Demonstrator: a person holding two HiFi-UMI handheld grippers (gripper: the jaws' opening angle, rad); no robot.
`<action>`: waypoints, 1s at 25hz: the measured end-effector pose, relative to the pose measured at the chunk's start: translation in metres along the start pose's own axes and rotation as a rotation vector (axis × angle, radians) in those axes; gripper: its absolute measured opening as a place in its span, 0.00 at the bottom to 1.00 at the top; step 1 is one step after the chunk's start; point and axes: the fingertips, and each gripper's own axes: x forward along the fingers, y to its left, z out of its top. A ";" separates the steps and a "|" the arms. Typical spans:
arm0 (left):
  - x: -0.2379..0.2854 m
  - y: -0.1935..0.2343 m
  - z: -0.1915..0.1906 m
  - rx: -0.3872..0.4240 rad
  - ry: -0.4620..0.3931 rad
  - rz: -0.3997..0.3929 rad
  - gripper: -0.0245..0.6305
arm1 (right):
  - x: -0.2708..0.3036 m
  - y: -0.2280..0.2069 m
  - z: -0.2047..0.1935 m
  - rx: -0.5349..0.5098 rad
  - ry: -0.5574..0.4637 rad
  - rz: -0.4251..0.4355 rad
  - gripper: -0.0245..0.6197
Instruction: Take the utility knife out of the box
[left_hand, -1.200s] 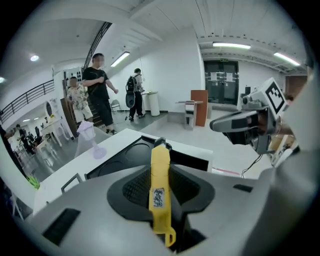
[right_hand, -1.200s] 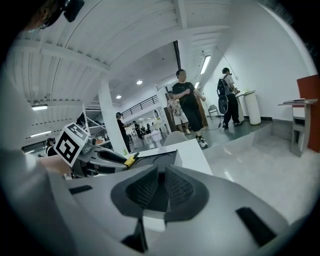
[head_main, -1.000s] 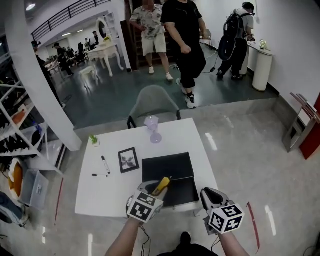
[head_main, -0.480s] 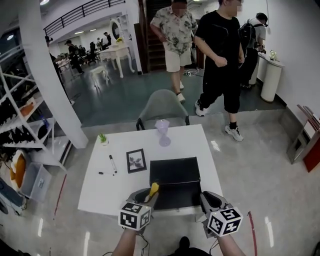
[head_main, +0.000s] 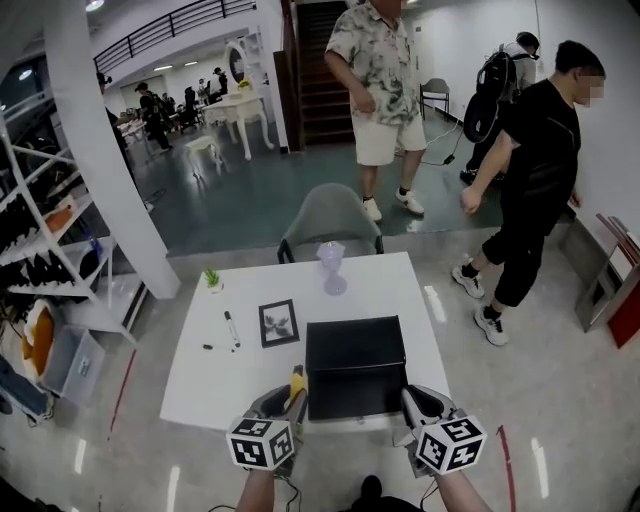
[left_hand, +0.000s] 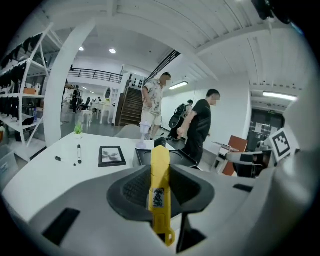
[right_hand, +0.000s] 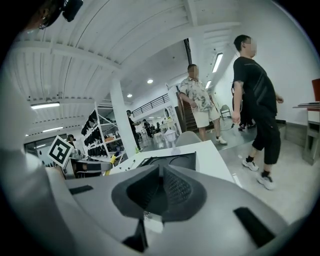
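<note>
A yellow utility knife (head_main: 296, 380) stands clamped between the jaws of my left gripper (head_main: 285, 400), its tip pointing away from me. In the left gripper view the knife (left_hand: 160, 185) runs up the middle of the pads. The gripper hangs over the white table (head_main: 200, 380), just left of the black open box (head_main: 355, 365) and clear of it. My right gripper (head_main: 415, 400) hovers at the box's near right corner. In the right gripper view its jaws (right_hand: 160, 192) are closed together with nothing between them, and the box (right_hand: 170, 161) lies ahead.
On the table's left half lie a framed picture (head_main: 279, 323), a marker (head_main: 232, 328) and a small potted plant (head_main: 212, 279). A glass vase (head_main: 332, 268) stands at the far edge before a grey chair (head_main: 330, 220). Two people (head_main: 385, 90) (head_main: 530, 180) walk beyond.
My left gripper has carried the knife leftward from over the box to beside its left edge and rolled it upright. The right gripper stayed put. The people behind have walked on.
</note>
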 end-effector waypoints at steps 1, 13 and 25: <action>-0.001 0.001 -0.001 -0.002 -0.001 0.004 0.21 | -0.001 -0.001 0.000 0.000 -0.003 -0.003 0.07; -0.014 0.003 -0.005 -0.024 -0.028 0.028 0.21 | -0.010 0.008 0.004 -0.014 -0.036 0.004 0.04; -0.020 0.001 -0.009 -0.044 -0.038 0.038 0.21 | -0.021 0.003 -0.003 -0.027 -0.016 -0.021 0.04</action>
